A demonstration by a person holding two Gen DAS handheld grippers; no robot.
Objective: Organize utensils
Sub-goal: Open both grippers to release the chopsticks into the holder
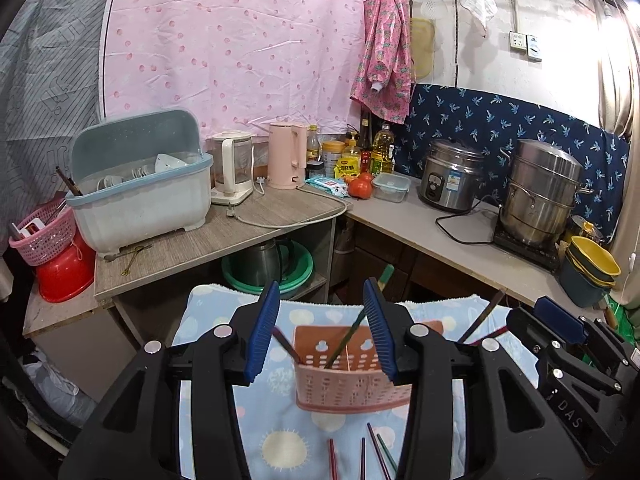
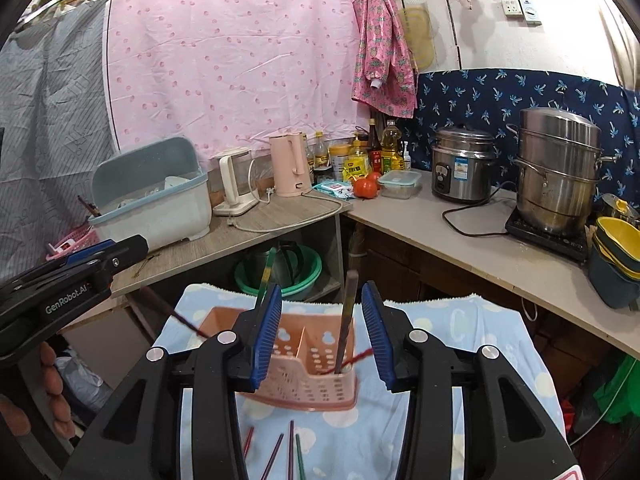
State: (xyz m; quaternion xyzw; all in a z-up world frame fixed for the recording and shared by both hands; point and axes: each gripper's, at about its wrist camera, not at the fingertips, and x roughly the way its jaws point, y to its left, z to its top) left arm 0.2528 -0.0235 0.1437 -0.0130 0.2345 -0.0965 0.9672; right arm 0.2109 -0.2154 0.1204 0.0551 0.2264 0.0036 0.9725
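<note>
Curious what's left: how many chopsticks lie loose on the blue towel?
4 chopsticks, side by side before the pink holder: red, two dark, green. The fingers may hide more.

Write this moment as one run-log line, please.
left gripper: open | right gripper: open | chopsticks: some in pink holder | others: on towel

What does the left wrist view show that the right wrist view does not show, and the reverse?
Only the left wrist view: a red basin under the pink basket at the far left, and the right hand-held gripper seen from the side.

Only the right wrist view: a person's fingers at the lower left, a green bag at the lower right, and the left hand-held gripper from the side.

Both: the pink utensil caddy with chopsticks standing in it, loose chopsticks on the blue towel, the pink kettle and the steel steamer pot.
</note>
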